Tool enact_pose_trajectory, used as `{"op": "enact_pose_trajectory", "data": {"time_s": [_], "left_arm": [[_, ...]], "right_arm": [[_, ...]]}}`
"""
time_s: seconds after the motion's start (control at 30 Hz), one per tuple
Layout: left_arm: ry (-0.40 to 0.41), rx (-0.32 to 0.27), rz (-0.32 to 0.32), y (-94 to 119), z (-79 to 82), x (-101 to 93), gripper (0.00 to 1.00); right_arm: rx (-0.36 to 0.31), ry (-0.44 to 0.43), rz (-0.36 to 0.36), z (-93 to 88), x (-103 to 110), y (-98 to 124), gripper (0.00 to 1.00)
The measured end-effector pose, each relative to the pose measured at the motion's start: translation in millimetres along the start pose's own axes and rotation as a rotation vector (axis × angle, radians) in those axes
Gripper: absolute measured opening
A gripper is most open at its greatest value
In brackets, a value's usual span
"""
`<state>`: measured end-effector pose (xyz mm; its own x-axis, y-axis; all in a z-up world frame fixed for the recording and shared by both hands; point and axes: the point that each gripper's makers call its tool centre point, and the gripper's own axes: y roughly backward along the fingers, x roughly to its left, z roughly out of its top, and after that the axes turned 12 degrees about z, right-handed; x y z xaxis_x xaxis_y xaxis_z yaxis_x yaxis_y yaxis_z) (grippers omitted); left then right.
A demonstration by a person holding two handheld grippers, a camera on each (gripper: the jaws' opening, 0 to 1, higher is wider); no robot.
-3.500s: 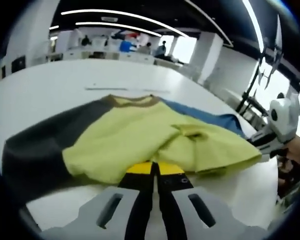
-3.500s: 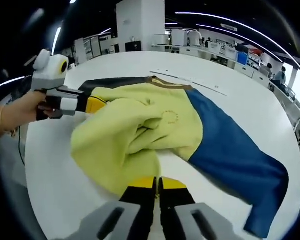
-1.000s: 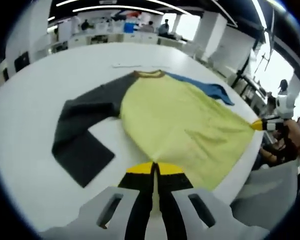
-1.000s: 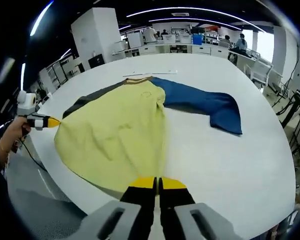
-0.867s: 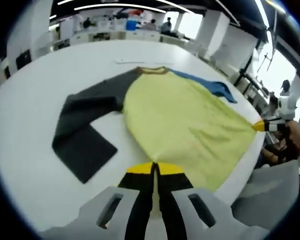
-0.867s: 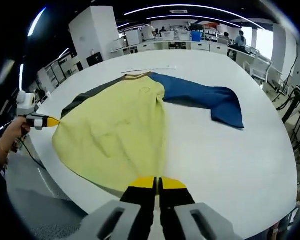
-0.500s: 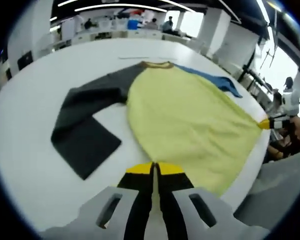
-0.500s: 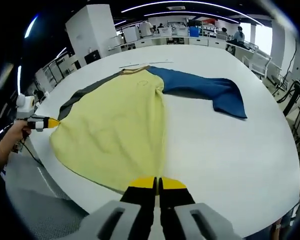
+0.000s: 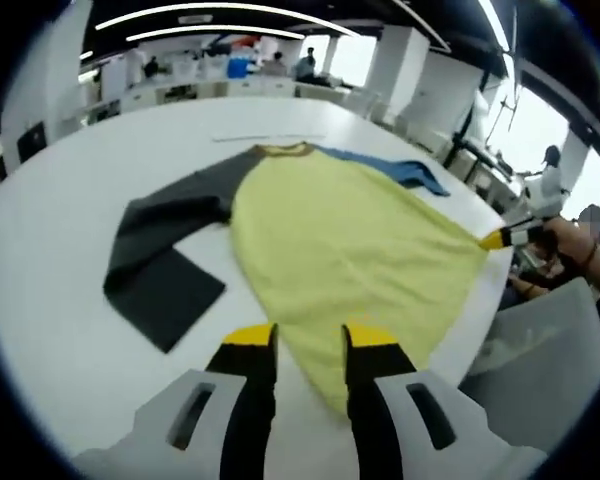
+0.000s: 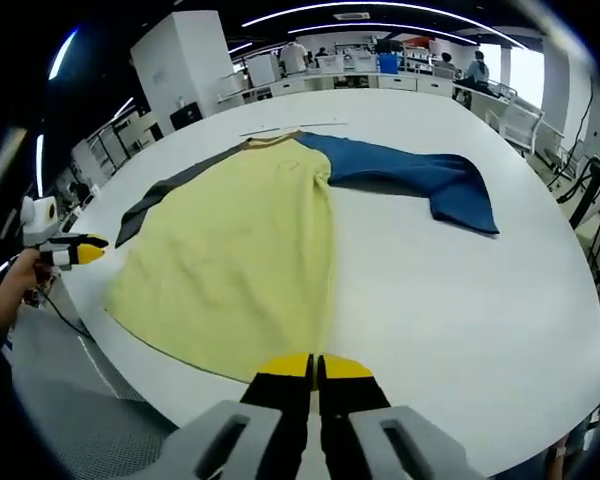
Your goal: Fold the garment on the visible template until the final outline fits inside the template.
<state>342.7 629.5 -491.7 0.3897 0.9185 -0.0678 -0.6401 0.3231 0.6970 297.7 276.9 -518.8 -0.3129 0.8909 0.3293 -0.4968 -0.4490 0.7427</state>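
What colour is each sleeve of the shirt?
One sleeve dark grey, the other blue; right gripper view shows both.

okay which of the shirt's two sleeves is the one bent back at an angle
The dark grey sleeve: it doubles back at the elbow into an L shape. The blue sleeve lies stretched out, with only a slight curve near its cuff.

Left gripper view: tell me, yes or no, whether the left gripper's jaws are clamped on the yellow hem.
No, the left gripper stands open, its jaws spread either side of the yellow hem of the garment.
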Motion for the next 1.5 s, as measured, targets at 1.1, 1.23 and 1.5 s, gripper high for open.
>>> {"op": "enact_pose_trajectory", "data": {"time_s": [1.1,1.23,1.5], "left_arm": [[-0.025,0.265,0.127,2.0,-66.7,-10.7,0.0],[-0.022,0.271,0.13,3.1,-68.5,-8.6,0.0],[-0.019,0.274,0.133,3.1,-69.9,-8.7,0.0]], "right_arm": [[0.025,-0.031,0.011,-15.9,-1.4,-0.7,0.0],[0.04,-0.036,0.023,-21.7,1.3,-1.5,0.0],[0.039,-0.045,0.021,-24.4,1.9,-1.6,0.0]]}}
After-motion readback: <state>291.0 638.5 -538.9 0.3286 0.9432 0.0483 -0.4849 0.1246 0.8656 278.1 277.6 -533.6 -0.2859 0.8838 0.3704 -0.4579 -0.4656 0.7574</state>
